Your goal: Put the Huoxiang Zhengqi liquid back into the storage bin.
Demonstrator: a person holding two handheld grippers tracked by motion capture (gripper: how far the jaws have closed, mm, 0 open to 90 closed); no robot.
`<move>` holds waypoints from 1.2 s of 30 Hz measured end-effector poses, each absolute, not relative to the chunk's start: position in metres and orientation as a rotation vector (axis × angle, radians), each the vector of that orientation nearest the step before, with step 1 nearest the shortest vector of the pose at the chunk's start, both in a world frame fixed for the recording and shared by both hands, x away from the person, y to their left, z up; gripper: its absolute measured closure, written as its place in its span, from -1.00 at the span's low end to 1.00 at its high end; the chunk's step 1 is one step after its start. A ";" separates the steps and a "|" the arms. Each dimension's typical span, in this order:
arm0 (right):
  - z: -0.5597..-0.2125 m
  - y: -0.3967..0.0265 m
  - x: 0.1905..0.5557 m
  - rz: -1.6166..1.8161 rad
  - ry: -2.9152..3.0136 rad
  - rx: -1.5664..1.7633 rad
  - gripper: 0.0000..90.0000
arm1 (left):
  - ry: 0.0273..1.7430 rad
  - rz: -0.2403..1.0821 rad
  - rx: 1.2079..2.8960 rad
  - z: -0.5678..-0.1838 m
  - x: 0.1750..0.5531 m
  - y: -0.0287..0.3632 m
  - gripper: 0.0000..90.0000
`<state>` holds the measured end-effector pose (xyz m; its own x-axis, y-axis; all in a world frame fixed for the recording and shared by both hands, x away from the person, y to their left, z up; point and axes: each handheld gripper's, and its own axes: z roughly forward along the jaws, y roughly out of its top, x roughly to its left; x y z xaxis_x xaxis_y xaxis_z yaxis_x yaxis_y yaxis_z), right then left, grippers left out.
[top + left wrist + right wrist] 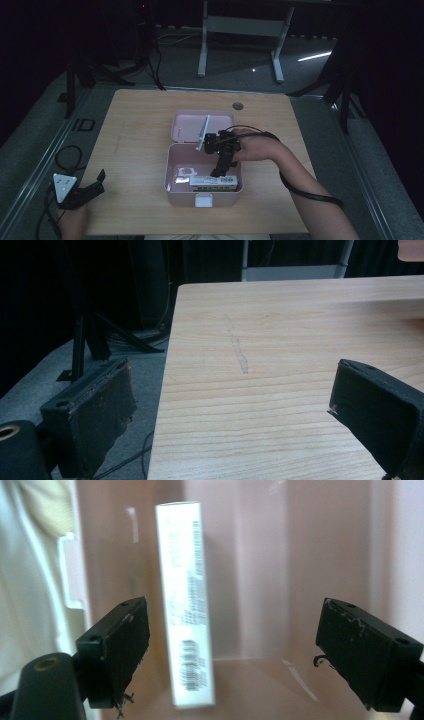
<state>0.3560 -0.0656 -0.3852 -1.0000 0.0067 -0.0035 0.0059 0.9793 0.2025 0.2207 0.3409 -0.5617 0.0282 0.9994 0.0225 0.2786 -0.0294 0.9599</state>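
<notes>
Left claw (100,181) is idling at the lower left of the high view on the wooden worktop (135,130), jaws apart, holding nothing. Mid-frame, the right claw (218,172) is hanging inside the pink box (172,170), jaws spread wide w/ nothing between. The white carton (186,605) is lying flat on the box floor: prob. light, stiff cardboard, smooth and a bit slippery, corners crushable. Best grabbing across its narrow sides. Behind, the hinged lid (185,125) is lying open.
</notes>
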 end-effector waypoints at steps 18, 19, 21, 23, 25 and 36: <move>-0.378 -0.149 0.378 0.632 2.895 0.234 -0.70 | 1.388 1.063 1.446 -0.562 0.221 0.341 -0.90; -0.379 -0.154 0.379 0.653 2.882 0.252 -0.70 | 1.387 1.062 1.446 -0.562 0.221 0.341 -0.90; -0.383 -0.165 0.383 0.663 2.859 0.291 -0.70 | 1.387 1.062 1.445 -0.562 0.221 0.341 -0.90; -0.387 -0.175 0.386 0.666 2.845 0.333 -0.70 | 1.387 1.063 1.446 -0.562 0.221 0.341 -0.90; -0.393 -0.184 0.388 0.677 2.827 0.374 -0.70 | 1.388 1.064 1.446 -0.562 0.221 0.341 -0.90; -0.433 -0.227 0.399 0.768 2.706 0.597 -0.71 | 1.385 1.067 1.445 -0.562 0.221 0.340 -0.90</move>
<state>0.3989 -0.2272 -0.4330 -0.8802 0.4540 -0.1386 0.3134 0.7751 0.5487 0.2208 0.3402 -0.5618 0.0247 0.9994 0.0242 0.2782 -0.0302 0.9601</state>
